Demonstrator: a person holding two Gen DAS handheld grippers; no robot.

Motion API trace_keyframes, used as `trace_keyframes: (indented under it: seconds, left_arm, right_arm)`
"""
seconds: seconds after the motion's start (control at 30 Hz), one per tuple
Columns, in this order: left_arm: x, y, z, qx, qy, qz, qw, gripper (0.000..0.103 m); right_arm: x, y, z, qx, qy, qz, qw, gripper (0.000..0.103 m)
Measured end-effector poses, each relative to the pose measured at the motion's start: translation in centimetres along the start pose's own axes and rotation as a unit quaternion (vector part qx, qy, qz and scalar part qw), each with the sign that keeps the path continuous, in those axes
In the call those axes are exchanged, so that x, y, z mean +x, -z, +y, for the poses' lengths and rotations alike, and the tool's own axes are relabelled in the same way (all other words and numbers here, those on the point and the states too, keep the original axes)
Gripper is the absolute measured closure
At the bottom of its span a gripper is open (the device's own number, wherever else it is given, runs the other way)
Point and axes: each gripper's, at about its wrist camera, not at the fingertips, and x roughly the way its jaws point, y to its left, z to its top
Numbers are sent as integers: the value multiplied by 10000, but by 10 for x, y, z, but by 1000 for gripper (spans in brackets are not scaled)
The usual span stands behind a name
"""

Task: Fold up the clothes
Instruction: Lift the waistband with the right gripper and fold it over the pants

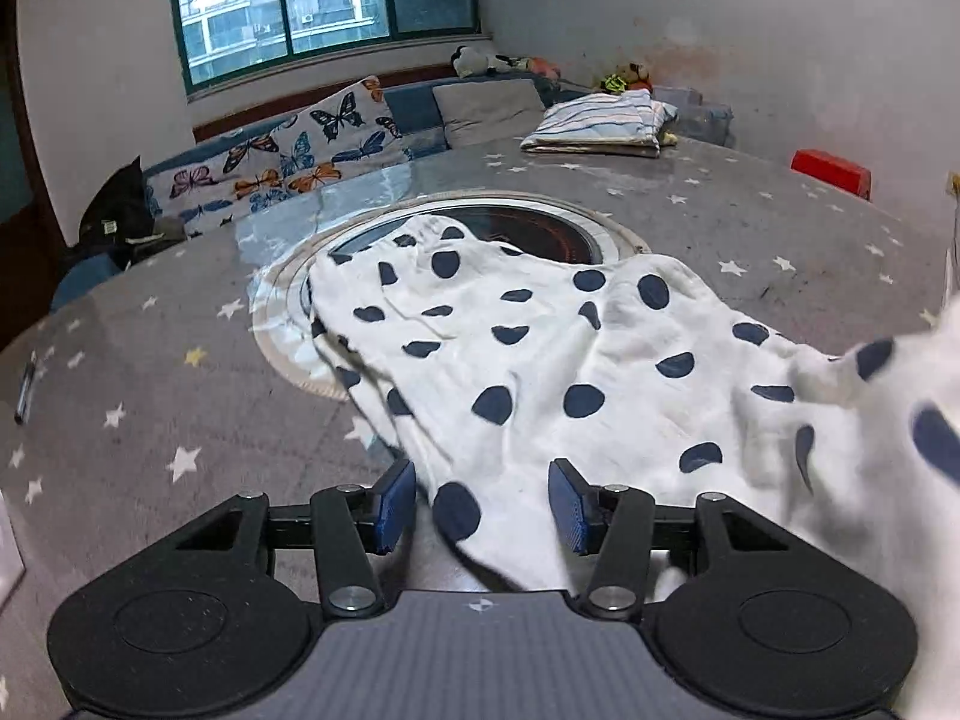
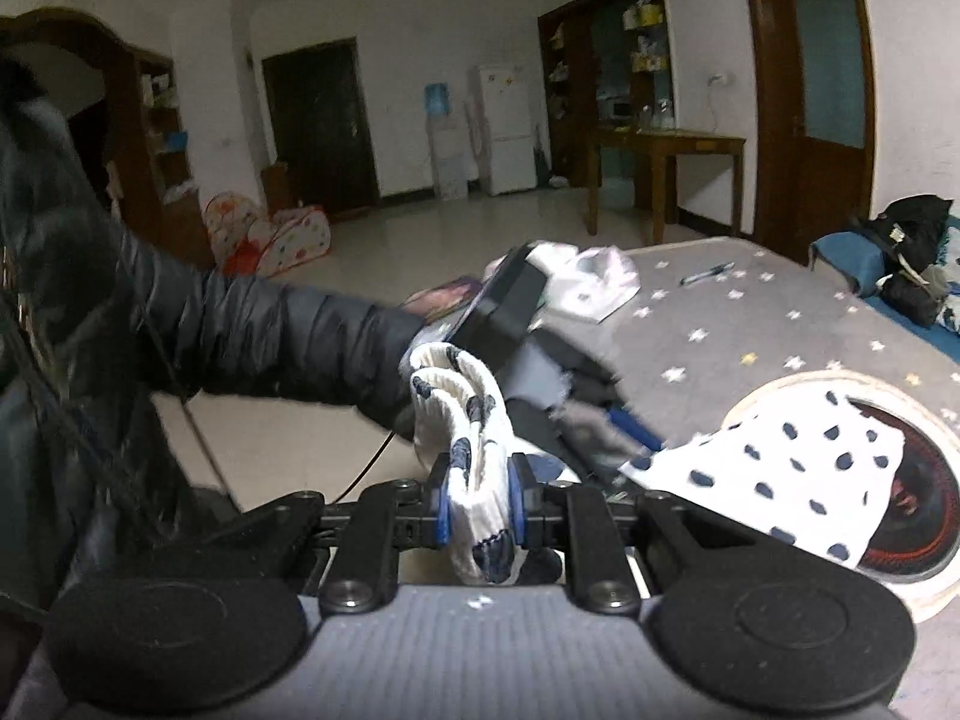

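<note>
Polka-dot garment (image 1: pixel 540 360), white with navy spots: spread over the star-patterned counter (image 1: pixel 180 390), beyond the left gripper (image 1: pixel 482 507), its near hem lying between the parted blue fingers (image 1: pixel 396 504), which do not press it. Right gripper (image 2: pixel 478 507): fingers closed on a bunched fold of the same cloth. Folded striped laundry (image 1: pixel 600 123) lies far beyond the left fingers. No legible writing.

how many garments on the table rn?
2, maybe more hidden. The polka-dot garment lies spread mid-table over the round inset, one bunched corner pinched in the right tongs. A folded striped garment sits at the far edge.
</note>
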Motion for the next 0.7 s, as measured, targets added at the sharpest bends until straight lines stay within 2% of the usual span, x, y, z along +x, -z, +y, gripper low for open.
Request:
trace_keyframes:
  seconds: [0.13,0.27,0.53,0.7]
  left_arm:
    - [0,-2,8,-173,17,-23,9998,49]
    - [-1,-3,21,-558,-94,-76,9984,50]
    - [-11,-3,49,-1159,-459,-232,9919,50]
    - [-17,-3,64,-1418,-656,-231,9875,50]
  right_arm:
    - [-6,-19,-29,179,136,-275,9994,87]
    - [-4,-35,-64,359,259,-454,9980,87]
    - [30,-58,-170,1083,413,-597,9915,88]
    - [61,-63,-228,1277,609,-447,9889,88]
